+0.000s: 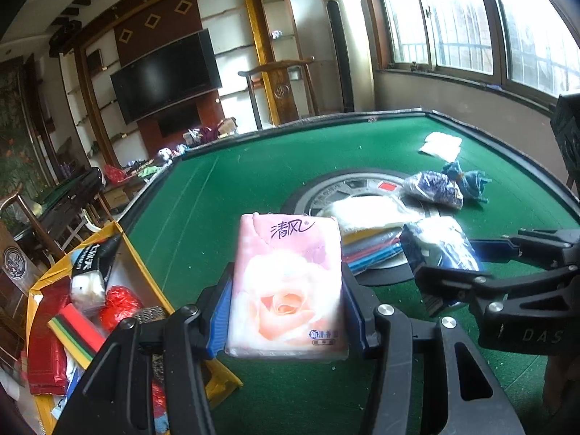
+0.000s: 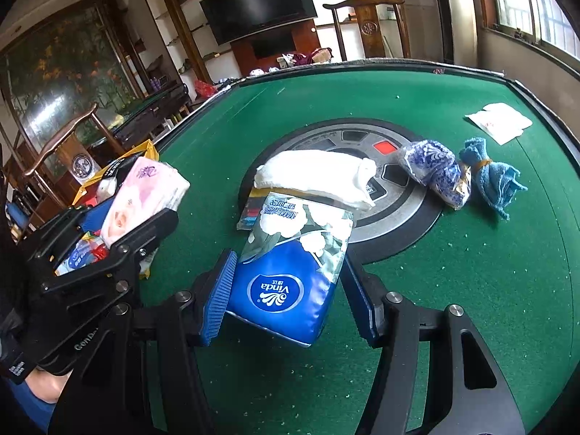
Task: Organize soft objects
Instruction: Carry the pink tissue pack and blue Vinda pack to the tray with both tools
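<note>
My left gripper (image 1: pixel 286 301) is shut on a pink rose-print tissue pack (image 1: pixel 286 282) and holds it above the green table, just right of the yellow box (image 1: pixel 145 275). The pack also shows in the right wrist view (image 2: pixel 145 195). My right gripper (image 2: pixel 290 286) is shut on a blue Vinda tissue pack (image 2: pixel 290 275), raised over the table; it also shows in the left wrist view (image 1: pixel 442 250). On the table lie a white towel (image 2: pixel 319 177), a blue-white patterned bundle (image 2: pixel 435 170), a blue cloth (image 2: pixel 493 177) and a white packet (image 2: pixel 500 123).
The yellow box holds red bags (image 1: pixel 119 304), a black-white pack (image 1: pixel 90 275) and coloured sheets (image 1: pixel 78 330). A flat pack of coloured items (image 1: pixel 373 250) lies under the towel on the round centre panel (image 2: pixel 398 214). Wooden chairs (image 2: pixel 366 25) stand around the table's raised rim (image 1: pixel 507 141).
</note>
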`<state>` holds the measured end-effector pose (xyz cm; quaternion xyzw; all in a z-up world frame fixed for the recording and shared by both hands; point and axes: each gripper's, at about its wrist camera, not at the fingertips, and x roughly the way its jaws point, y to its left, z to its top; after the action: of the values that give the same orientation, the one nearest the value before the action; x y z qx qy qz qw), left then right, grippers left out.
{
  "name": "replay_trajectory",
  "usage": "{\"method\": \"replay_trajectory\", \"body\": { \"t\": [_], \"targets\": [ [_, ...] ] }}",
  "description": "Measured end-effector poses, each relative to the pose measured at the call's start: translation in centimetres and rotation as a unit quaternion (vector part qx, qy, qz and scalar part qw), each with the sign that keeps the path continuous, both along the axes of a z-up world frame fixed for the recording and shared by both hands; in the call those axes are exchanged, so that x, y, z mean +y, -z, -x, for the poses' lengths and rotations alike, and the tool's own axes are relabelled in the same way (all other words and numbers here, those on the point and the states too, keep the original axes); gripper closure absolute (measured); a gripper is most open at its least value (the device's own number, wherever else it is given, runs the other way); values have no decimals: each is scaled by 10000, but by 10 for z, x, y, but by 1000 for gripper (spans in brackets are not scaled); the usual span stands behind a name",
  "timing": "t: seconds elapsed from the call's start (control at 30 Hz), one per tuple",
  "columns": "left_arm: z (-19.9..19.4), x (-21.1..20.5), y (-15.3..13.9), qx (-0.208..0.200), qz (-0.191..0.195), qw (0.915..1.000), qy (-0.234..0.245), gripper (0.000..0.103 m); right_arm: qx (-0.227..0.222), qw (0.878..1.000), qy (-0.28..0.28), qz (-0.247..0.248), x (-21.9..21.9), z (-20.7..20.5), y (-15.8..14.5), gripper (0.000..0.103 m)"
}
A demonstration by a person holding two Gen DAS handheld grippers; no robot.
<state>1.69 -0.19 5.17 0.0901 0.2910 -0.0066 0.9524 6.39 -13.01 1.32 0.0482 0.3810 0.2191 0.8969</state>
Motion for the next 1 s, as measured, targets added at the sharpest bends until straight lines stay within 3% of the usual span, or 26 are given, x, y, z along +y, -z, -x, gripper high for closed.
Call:
{"method": "replay_trajectory", "body": {
  "t": [0.47, 0.67, 0.83, 1.0],
  "targets": [
    [12, 67, -26, -410, 702, 9939, -742, 50, -317, 9986, -378, -199, 39, 16, -16, 44],
    [30, 125, -22, -325, 1321, 9814, -1356, 50, -509, 9939, -950, -238, 96, 29, -29, 44],
    [49, 155, -15, -262, 1242, 9763, -1753, 50, -623, 9842, -1655, -81, 158, 43, -32, 44],
    [67, 173, -1, -48, 1332, 9708, -1996, 50, -569, 9778, -2011, 123, 201, 48, -19, 44]
  ]
}}
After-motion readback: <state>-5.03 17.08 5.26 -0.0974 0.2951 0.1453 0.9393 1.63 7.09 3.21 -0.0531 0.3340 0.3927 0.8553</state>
